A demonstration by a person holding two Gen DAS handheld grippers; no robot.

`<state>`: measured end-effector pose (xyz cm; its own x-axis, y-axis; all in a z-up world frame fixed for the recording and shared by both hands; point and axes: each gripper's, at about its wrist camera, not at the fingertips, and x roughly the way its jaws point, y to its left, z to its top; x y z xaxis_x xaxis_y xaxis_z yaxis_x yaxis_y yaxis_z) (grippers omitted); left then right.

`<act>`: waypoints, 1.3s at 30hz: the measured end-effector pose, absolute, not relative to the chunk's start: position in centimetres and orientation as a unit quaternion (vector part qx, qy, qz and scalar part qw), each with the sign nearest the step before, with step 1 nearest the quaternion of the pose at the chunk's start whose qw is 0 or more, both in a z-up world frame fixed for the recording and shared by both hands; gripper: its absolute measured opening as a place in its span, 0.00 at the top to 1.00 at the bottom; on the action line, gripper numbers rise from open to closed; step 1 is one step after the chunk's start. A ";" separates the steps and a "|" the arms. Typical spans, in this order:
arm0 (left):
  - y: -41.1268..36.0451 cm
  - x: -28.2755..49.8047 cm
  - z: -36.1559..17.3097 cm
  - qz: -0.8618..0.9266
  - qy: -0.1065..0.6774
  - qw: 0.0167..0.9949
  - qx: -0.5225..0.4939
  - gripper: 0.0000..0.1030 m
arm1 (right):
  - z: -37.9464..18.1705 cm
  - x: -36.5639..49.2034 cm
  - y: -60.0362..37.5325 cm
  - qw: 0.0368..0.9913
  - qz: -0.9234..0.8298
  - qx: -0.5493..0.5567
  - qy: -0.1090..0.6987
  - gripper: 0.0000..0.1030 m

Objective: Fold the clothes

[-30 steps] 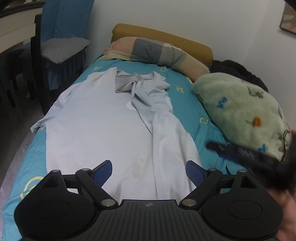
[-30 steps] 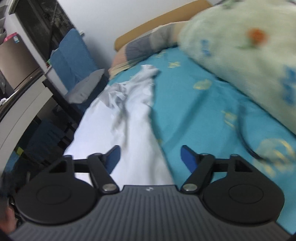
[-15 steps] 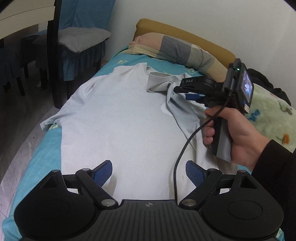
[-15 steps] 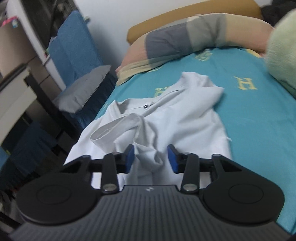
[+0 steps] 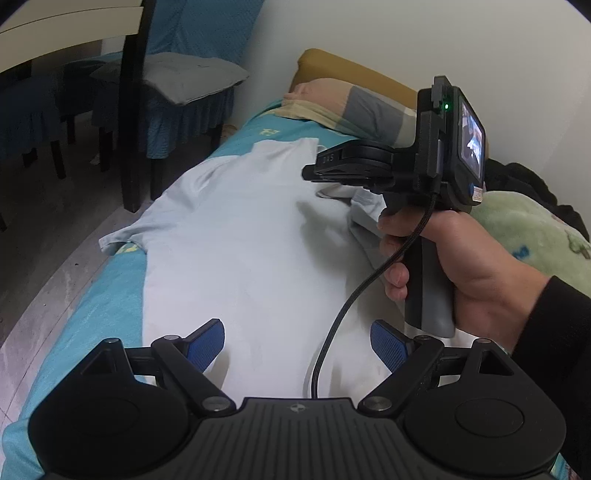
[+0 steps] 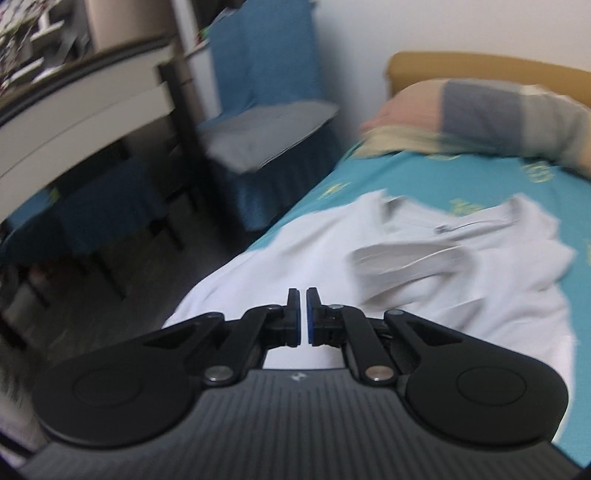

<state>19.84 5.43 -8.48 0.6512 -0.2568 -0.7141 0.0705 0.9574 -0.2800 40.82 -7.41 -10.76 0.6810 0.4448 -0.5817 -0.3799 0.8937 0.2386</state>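
Observation:
A pale grey-white polo shirt (image 5: pixel 251 240) lies spread on the teal bed sheet (image 5: pixel 110 295), collar toward the pillow, its right side folded over. My left gripper (image 5: pixel 297 343) is open and empty, low over the shirt's hem. My right gripper (image 6: pixel 304 321) has its jaws almost together, with only a thin gap and no cloth visible between them. It hovers over the shirt (image 6: pixel 424 280) near the collar. In the left wrist view, the hand-held right gripper (image 5: pixel 314 171) points left above the shirt's chest.
A striped pillow (image 5: pixel 354 107) and a tan headboard (image 5: pixel 332 62) are at the bed's far end. A green fleece blanket (image 5: pixel 535 236) is bunched on the right. A chair with a grey cushion (image 5: pixel 184 77) and a table (image 5: pixel 66 33) stand left of the bed.
My right gripper closed from half open to nearly shut and swung left over the shirt. The left gripper moved slightly closer and stayed open.

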 end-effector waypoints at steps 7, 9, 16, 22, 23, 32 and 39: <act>5.6 19.8 -8.4 -0.090 0.410 0.898 -0.132 0.15 | -7.9 40.3 -9.0 0.911 0.240 0.086 0.323 0.49; 5.6 19.8 -8.4 -0.091 0.411 0.897 -0.134 0.15 | -7.1 39.8 -10.8 0.921 0.231 0.113 0.291 0.29; 5.2 20.1 -9.4 -0.094 0.425 0.889 -0.143 0.15 | -8.5 43.5 -13.6 0.946 0.119 0.038 0.301 0.30; 5.3 20.6 -10.5 -0.088 0.439 0.881 -0.153 0.15 | -9.2 45.7 -10.9 0.910 0.206 -0.157 0.325 0.32; 5.3 20.8 -10.7 -0.085 0.442 0.879 -0.155 0.15 | -9.1 46.2 -10.7 0.898 0.221 -0.176 0.336 0.32; 4.1 21.3 -11.5 -0.087 0.443 0.879 -0.153 0.15 | -13.0 48.1 -8.9 0.823 0.225 -0.301 0.426 0.33; 4.1 21.0 -11.3 -0.080 0.435 0.884 -0.155 0.15 | -10.7 48.3 -9.1 0.893 0.200 -0.162 0.368 0.91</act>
